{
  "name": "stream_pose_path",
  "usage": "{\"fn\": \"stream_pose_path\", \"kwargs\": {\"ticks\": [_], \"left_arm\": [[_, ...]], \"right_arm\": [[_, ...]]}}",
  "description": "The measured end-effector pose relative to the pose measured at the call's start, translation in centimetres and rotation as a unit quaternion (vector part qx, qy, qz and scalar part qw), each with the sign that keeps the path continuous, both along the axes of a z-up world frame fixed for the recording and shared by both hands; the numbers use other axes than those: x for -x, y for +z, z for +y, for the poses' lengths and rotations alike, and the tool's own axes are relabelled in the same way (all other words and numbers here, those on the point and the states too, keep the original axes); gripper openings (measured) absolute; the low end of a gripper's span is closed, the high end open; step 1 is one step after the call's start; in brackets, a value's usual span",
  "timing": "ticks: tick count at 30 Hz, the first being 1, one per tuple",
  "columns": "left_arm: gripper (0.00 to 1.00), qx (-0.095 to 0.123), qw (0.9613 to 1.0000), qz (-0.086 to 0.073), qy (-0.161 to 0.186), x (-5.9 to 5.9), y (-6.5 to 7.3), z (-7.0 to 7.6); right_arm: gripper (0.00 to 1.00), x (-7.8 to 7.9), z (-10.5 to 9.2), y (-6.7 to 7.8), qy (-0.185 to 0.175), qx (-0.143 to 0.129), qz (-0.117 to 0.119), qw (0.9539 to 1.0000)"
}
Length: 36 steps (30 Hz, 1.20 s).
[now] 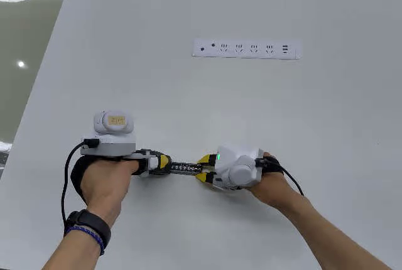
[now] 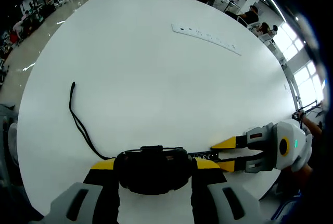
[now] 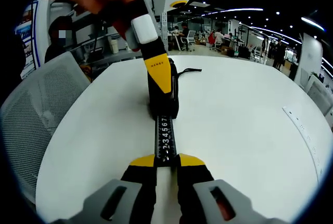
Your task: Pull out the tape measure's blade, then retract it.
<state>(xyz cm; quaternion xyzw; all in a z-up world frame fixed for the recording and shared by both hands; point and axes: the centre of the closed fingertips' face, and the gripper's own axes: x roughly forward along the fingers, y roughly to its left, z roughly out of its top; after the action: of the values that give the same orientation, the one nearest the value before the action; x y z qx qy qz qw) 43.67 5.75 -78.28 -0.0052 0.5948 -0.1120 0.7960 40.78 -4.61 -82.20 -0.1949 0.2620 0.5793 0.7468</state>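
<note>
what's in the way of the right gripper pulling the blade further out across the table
Nothing visible does. The right gripper is shut on the blade, the left gripper clamps the tape measure case, and the power strip on the table lies well off the pull line.

blade [image 3: 165,133] tip hidden, tape case [image 2: 151,169] half covered

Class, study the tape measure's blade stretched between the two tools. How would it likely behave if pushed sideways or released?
The blade is a thin, narrow strip, so it would probably flex sideways yet hold fairly straight over this short span. It runs from the case, clamped in the left tool, to the right tool; released, it would likely snap back.
</note>
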Motion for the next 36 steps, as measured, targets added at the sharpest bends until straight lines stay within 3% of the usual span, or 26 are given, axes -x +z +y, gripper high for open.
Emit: {"fn": "stream_pose_path", "kwargs": {"ticks": [7,12,13,14,17,22,32,36], "left_arm": [[0.54,-0.001,1.0,0.007,-0.004,0.1,-0.2,0.0],[0.56,-0.022,0.9993,0.012,-0.029,0.3,-0.5,-0.2],[0.57,-0.04,0.9975,0.01,-0.058,0.3,-0.6,-0.1],[0.57,-0.048,0.9968,0.009,-0.064,0.4,-0.6,-0.1],[0.57,-0.04,0.998,0.007,-0.048,0.2,-0.5,-0.2],[0.57,-0.045,0.9978,0.014,-0.046,0.1,-0.6,-0.2],[0.54,-0.058,0.9975,0.007,-0.041,0.2,-0.5,-0.1],[0.54,-0.056,0.9976,0.007,-0.04,0.3,-0.5,-0.1]], "right_arm": [[0.14,0.0,0.0,-0.2,-0.001,-0.001,0.004,1.0],[0.14,0.1,0.0,-0.1,-0.004,0.0,0.005,1.0],[0.14,0.1,0.0,-0.1,-0.004,-0.001,0.006,1.0],[0.14,0.1,0.0,-0.1,-0.004,0.0,0.005,1.0],[0.14,0.2,0.1,0.0,-0.006,-0.002,0.005,1.0],[0.14,0.2,0.1,0.0,-0.01,-0.006,0.005,0.9999],[0.14,0.1,0.2,0.0,-0.004,-0.008,-0.003,1.0],[0.13,-0.1,1.2,0.1,0.003,-0.014,-0.006,0.9999]]}}
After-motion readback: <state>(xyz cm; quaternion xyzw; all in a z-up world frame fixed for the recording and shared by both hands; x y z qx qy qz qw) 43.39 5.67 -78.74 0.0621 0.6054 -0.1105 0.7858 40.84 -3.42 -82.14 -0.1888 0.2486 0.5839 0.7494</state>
